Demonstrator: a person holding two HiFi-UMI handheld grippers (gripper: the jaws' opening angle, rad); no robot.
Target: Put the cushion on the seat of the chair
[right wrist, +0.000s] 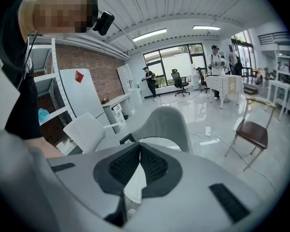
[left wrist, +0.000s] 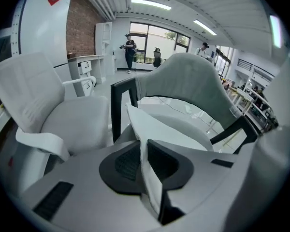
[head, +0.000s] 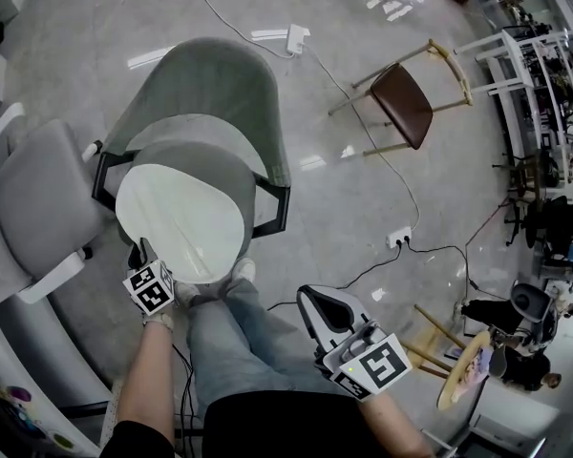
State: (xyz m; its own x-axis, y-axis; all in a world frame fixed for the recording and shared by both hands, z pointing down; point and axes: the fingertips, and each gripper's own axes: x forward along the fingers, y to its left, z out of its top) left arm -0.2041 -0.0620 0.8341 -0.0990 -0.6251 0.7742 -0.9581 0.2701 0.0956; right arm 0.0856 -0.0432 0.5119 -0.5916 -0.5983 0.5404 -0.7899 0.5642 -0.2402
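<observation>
Now left gripper [head: 141,254] pinches the cushion's [head: 181,218] near edge over the chair [head: 215,84]; right gripper's [head: 313,301] jaws sit pressed together.

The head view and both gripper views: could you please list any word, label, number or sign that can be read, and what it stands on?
No text can be read in any view.
Red sticker on the white cabinet: too small to read.
Left marker cube and right marker cube: black-and-white square patterns only, no words.
</observation>
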